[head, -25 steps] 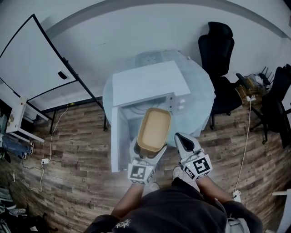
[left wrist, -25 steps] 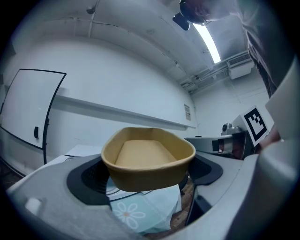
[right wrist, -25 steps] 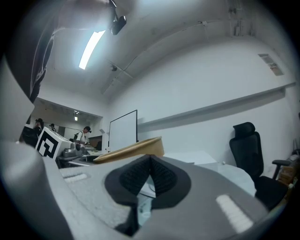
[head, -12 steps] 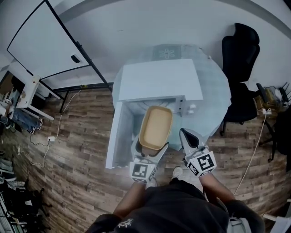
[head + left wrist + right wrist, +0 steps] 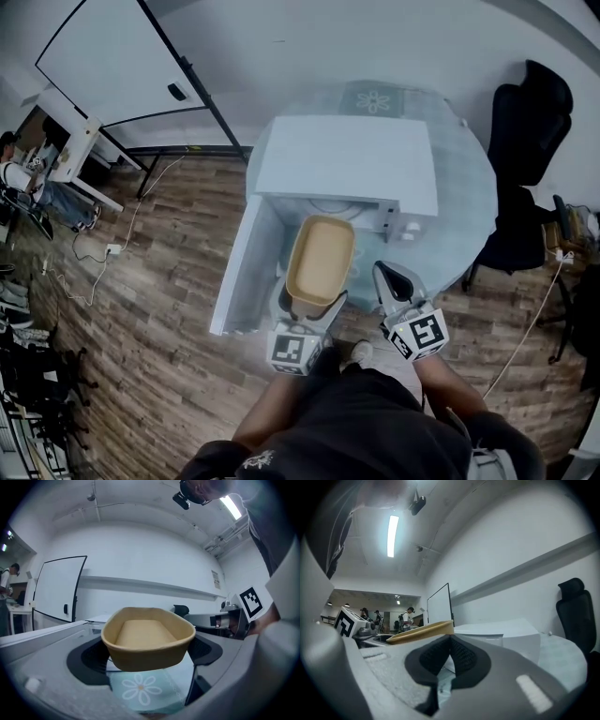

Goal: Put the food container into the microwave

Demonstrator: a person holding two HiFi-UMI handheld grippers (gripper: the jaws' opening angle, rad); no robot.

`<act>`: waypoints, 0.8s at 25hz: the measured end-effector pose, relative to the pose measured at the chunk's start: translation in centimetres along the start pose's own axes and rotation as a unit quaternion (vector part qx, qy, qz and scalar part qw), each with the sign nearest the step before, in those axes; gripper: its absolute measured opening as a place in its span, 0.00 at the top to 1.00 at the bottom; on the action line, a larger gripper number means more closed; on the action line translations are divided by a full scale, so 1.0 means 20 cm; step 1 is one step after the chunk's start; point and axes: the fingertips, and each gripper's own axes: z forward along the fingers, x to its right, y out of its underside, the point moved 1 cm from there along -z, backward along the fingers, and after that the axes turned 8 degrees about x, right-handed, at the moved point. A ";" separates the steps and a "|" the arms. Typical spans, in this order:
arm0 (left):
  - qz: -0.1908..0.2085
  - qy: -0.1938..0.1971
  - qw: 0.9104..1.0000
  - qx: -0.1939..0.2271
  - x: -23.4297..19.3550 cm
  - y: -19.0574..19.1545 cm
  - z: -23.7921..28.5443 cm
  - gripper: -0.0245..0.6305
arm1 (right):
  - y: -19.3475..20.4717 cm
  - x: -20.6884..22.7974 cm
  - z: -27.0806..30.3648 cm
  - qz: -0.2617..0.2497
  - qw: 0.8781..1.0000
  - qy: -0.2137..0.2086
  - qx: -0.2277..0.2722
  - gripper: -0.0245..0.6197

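A tan, empty food container (image 5: 319,261) is held level in my left gripper (image 5: 308,305), which is shut on its near end. In the left gripper view the container (image 5: 147,638) fills the middle between the dark pads (image 5: 89,660). Its far end reaches the open front of the white microwave (image 5: 347,164), whose door (image 5: 246,267) swings out to the left. My right gripper (image 5: 386,275) hangs just right of the container, shut and holding nothing. The right gripper view shows its pads (image 5: 461,657) pressed together and the container rim (image 5: 422,632) beside them.
The microwave stands on a round glass table (image 5: 469,197) with a flower mat (image 5: 375,98) behind it. A black office chair (image 5: 530,122) is at the right, a whiteboard (image 5: 122,61) at the back left. Cables (image 5: 103,253) lie on the wooden floor.
The head view has swung, so the microwave sits further right and nearer. The container in my left gripper has edged closer to the open front. The right gripper keeps its place beside it.
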 end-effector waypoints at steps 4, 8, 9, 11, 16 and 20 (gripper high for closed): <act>-0.003 -0.012 1.000 -0.004 -0.06 0.03 0.04 0.17 | 0.05 0.02 0.08 -0.001 1.000 -0.015 -0.011 0.96; 0.003 -0.016 1.000 -0.008 -0.09 0.07 0.06 0.17 | 0.11 0.02 0.15 0.006 0.999 -0.025 -0.020 0.96; 0.001 -0.018 1.000 -0.010 -0.11 0.09 0.07 0.17 | 0.12 0.02 0.17 0.006 0.999 -0.026 -0.022 0.96; -0.004 -0.023 1.000 -0.012 -0.13 0.12 0.09 0.17 | 0.15 0.03 0.22 0.007 0.999 -0.028 -0.027 0.96; -0.002 -0.010 1.000 -0.028 -0.18 0.22 0.14 0.17 | 0.26 0.04 0.29 0.015 0.999 -0.028 -0.043 0.96; -0.004 -0.013 0.999 -0.029 -0.22 0.28 0.19 0.17 | 0.34 0.07 0.31 0.021 0.998 -0.024 -0.057 0.96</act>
